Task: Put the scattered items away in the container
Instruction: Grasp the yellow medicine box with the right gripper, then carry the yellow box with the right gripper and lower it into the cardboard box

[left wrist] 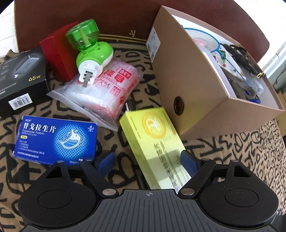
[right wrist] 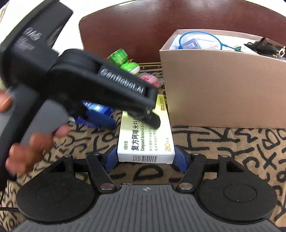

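Nearest the right wrist camera, the right hand-held gripper (right wrist: 145, 158) straddles the short barcoded end of a yellow-and-white medicine box (right wrist: 145, 141), its blue pads (right wrist: 181, 158) just outside the box's two sides; whether they press on it cannot be told. The box lies flat on a tan cloth with black scribbled letters (right wrist: 232, 151), just in front of the tan cardboard container (right wrist: 223, 85). Over its far end reaches the left hand-held gripper (left wrist: 148, 160), gripped by a person's hand (right wrist: 32, 141); in the left wrist view its jaws stand spread, one blue pad (left wrist: 187, 164) against the box's edge and the other (left wrist: 107, 160) clear of it on the cloth. Left of the yellow box lies a blue tablet box (left wrist: 55, 139). Beyond it a clear plastic bag with red print (left wrist: 105, 91) carries a green plug-in mosquito repeller (left wrist: 89, 48), tilted against a red box (left wrist: 59, 55), with a black 65W charger box (left wrist: 23, 78) at far left. The container, already holding a blue-rimmed hoop (left wrist: 205, 37), printed cloth and dark straps, stands before a dark brown chair back (left wrist: 116, 14)
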### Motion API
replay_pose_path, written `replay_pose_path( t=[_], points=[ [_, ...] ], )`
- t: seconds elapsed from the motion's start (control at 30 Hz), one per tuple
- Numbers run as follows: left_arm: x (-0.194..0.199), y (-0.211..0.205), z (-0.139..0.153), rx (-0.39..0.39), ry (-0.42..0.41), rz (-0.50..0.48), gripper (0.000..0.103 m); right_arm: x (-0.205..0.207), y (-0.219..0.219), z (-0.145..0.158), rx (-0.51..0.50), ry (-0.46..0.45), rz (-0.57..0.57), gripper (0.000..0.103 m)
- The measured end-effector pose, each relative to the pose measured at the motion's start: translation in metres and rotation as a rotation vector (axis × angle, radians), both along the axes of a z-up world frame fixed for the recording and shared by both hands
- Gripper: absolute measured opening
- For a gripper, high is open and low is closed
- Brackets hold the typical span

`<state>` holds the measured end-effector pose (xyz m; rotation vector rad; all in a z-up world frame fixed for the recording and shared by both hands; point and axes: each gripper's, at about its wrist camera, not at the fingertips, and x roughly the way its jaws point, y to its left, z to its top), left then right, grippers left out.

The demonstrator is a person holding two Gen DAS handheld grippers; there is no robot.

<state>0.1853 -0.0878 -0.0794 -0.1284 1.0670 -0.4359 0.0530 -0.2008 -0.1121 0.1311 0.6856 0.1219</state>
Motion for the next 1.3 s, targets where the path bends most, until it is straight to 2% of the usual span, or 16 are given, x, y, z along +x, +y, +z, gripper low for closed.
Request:
replay_pose_path(
  t=[0.1,0.3,0.43,0.47,0.6,0.73,0.9,1.07,1.3],
  points=[
    [0.001,-0.008,0.000,0.019,-0.021,-0.028,0.089,0.003,0.001,-0.001,-0.019,0.009,0.015,0.077],
    [0.002,-0.010,-0.003,0.017,-0.041,-0.041,0.089,0.010,0.003,-0.001,-0.006,0.018,-0.001,0.079],
    [-0.001,-0.010,-0.001,0.011,-0.061,-0.049,0.065,0.012,0.002,0.000,0.005,0.024,-0.018,0.077],
    [-0.001,-0.009,-0.001,-0.005,-0.054,-0.052,0.061,0.011,0.001,0.000,0.007,0.026,-0.015,0.072],
    [0.000,-0.005,-0.002,-0.024,-0.035,-0.040,0.062,0.009,0.001,0.000,0.013,0.032,-0.012,0.072],
    [-0.008,-0.002,0.003,-0.028,-0.036,-0.039,0.055,0.003,0.003,0.003,0.038,0.038,-0.012,0.072],
    [-0.024,0.007,0.009,-0.056,-0.034,-0.020,0.054,-0.014,0.005,0.009,0.029,0.025,0.009,0.071],
    [-0.052,0.010,0.031,-0.056,-0.094,-0.009,0.053,-0.031,0.005,0.021,0.018,-0.016,0.033,0.071],
    [-0.078,0.005,0.074,-0.091,-0.220,-0.009,0.053,-0.051,0.004,0.057,-0.022,-0.140,0.034,0.071]
  ],
)
